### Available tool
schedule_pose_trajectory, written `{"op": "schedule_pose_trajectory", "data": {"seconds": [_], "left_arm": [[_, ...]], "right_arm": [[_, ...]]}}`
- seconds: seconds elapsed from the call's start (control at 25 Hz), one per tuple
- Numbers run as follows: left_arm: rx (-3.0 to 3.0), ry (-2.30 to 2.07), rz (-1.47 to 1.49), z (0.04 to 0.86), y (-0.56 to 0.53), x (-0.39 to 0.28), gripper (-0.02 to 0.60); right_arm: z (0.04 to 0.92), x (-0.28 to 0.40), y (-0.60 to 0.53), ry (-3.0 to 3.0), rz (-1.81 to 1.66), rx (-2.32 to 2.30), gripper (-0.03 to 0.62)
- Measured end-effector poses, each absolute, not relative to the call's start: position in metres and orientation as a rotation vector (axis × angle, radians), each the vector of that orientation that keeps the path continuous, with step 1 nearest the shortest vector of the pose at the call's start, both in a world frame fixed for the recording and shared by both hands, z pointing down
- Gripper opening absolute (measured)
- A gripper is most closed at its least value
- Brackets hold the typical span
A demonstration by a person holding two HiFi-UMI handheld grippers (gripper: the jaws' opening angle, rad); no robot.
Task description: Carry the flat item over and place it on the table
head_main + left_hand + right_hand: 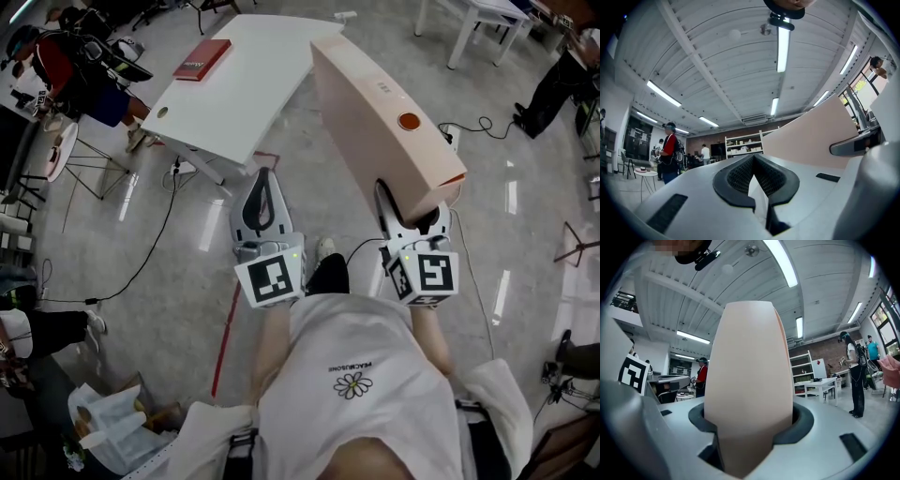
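At the left of the head view, a white desk (248, 98) stands on the grey floor (159, 281) with a red book (202, 59) lying near its far left corner. A dark cable (155, 239) trails across the floor beside it, and a red tape line (228, 328) runs toward the person's feet. Just right of that line, the left gripper (263, 176) is held out in front of the white shirt (356, 375). Its fingers (265, 202) taper to a single point. In the left gripper view the dark pads (736, 176) of the left gripper (753, 161) meet at their tips with nothing between them, so it is closed and empty. The flat item (815, 136) shows off to its right as a pale pink slab. Further right in the head view, the right gripper (412, 217) carries the flat item (375, 112), a pale pink case turned on edge with an orange round spot (409, 121) on its upward narrow side. The case is in the air, clear of the floor. Its near end sits between the right fingers (392, 208) and its far end reaches away from the person to the desk's right corner. Whether it is over the desk cannot be told. In the right gripper view the flat item (750, 371) fills the whole gap of the right gripper (750, 427). The dark pads (804, 423) press on both of its broad faces, and the case rises well beyond the fingertips.
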State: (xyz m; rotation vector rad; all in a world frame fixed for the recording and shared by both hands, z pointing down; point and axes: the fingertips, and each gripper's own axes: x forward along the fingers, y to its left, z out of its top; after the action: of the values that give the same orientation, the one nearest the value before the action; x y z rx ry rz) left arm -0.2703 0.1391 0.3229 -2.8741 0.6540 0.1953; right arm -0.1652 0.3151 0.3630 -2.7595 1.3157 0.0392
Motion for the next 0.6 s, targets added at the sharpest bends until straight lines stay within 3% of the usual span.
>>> {"op": "schedule_pose_trajectory", "data": {"seconds": [0.6], "left_arm": [[-2.852,0.565,0.233,0.326,0.057,-0.128,0.015]], "right_arm": [[0.361,-0.037,0.259,1.196,0.125,-2.824,0.278]]}}
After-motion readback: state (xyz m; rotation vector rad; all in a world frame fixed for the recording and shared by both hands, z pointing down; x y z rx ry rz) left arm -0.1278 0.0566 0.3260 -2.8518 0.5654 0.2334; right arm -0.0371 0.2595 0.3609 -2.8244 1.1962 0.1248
